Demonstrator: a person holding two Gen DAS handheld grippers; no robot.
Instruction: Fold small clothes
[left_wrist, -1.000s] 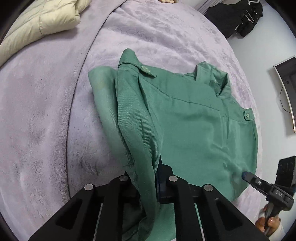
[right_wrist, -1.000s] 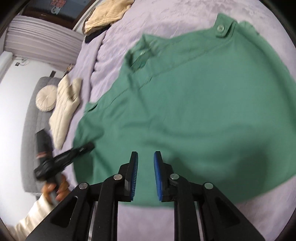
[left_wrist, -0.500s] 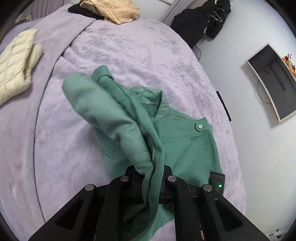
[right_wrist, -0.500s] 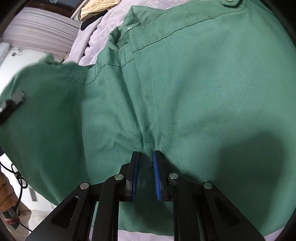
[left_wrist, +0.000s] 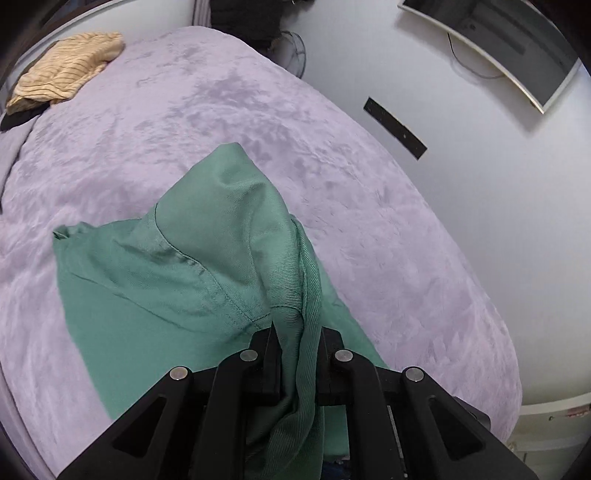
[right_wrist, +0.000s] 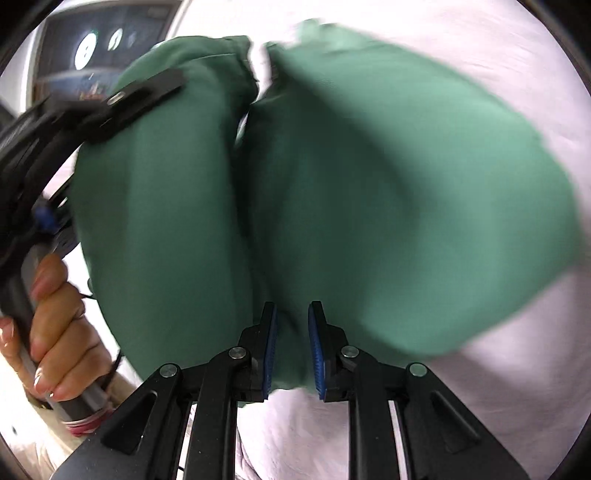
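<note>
One green shirt (left_wrist: 192, 266) – two grippers, left gripper (left_wrist: 295, 354) clamping it

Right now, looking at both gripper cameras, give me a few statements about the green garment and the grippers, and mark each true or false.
1. The left gripper is shut on the green garment. True.
2. The garment lies fully flat on the purple bedspread. False: part of it is lifted and draped.
3. The right gripper has green cloth between its blue pads. True.
4. A striped tan garment lies on top of the green one. False: it lies apart, at the bed's far edge.
</note>
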